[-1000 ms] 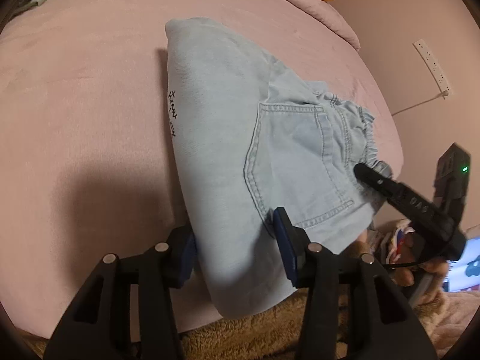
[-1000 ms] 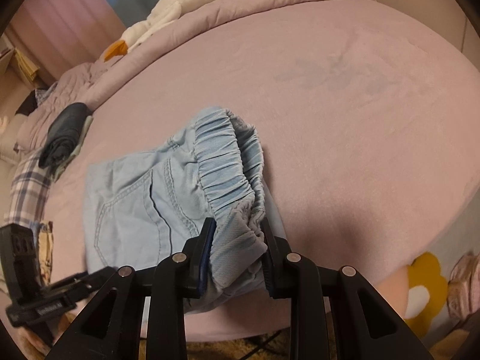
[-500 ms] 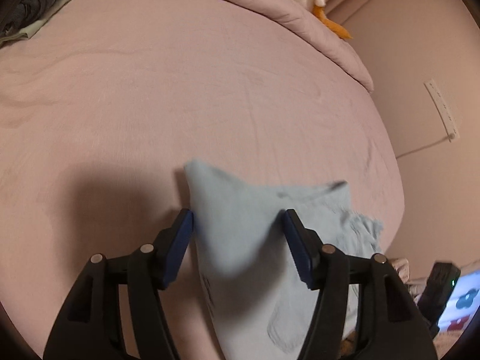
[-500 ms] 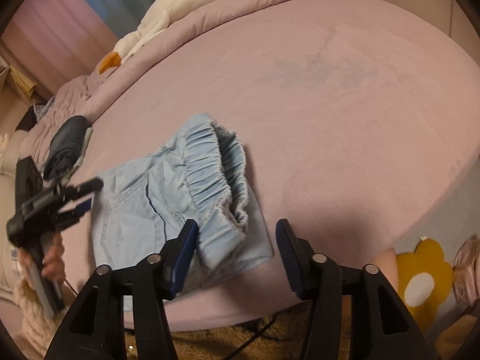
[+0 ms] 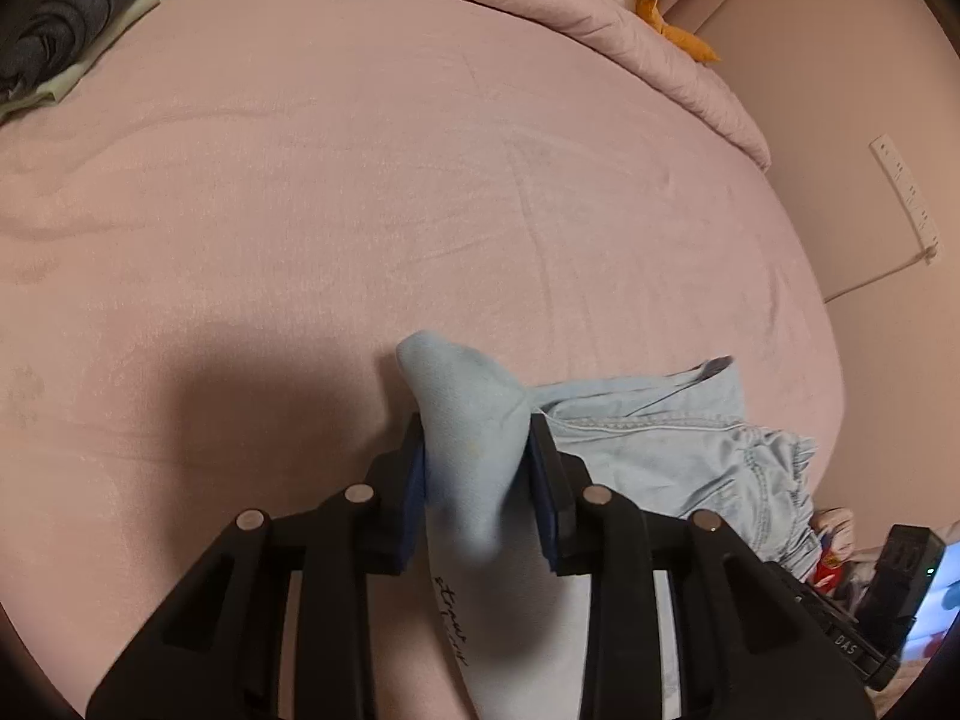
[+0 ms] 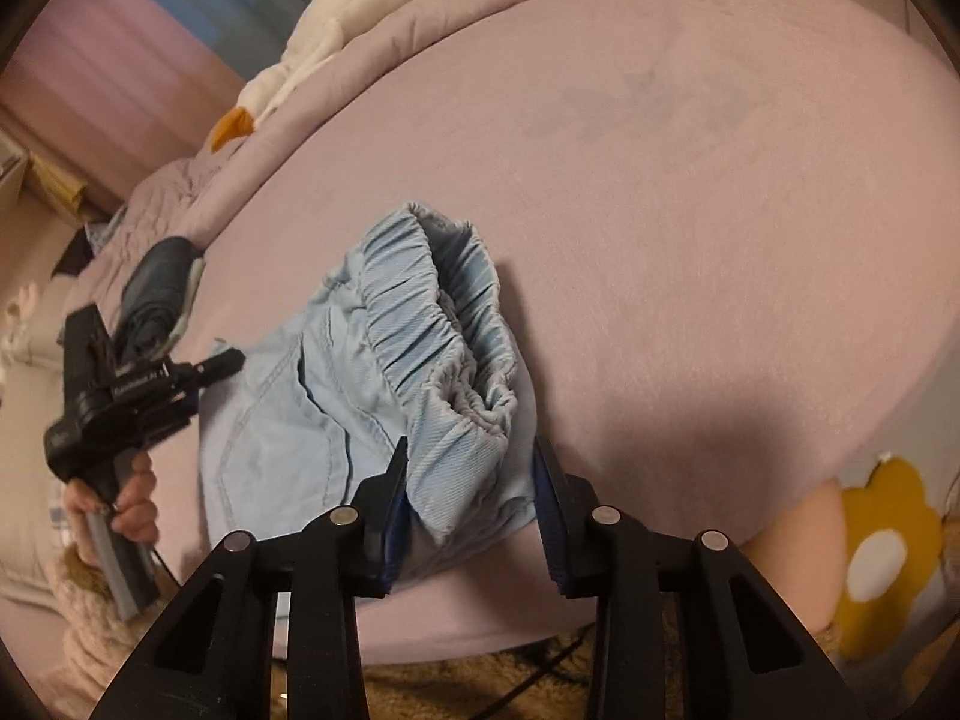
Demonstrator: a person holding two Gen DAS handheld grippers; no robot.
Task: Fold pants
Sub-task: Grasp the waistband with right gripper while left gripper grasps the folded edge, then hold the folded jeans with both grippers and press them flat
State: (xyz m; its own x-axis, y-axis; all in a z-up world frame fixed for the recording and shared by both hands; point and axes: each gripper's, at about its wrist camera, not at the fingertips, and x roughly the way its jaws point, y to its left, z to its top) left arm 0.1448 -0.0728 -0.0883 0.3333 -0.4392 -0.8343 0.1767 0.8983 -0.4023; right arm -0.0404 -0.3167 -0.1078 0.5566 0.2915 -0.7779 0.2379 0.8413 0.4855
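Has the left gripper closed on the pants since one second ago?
Yes. The left gripper now pinches the folded edge of the pants, lifted above the pink bed; earlier its fingers stood apart.

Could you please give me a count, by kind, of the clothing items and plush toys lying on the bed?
Light blue pants: 1
Dark folded garment: 1
White plush toy: 1
Total: 3
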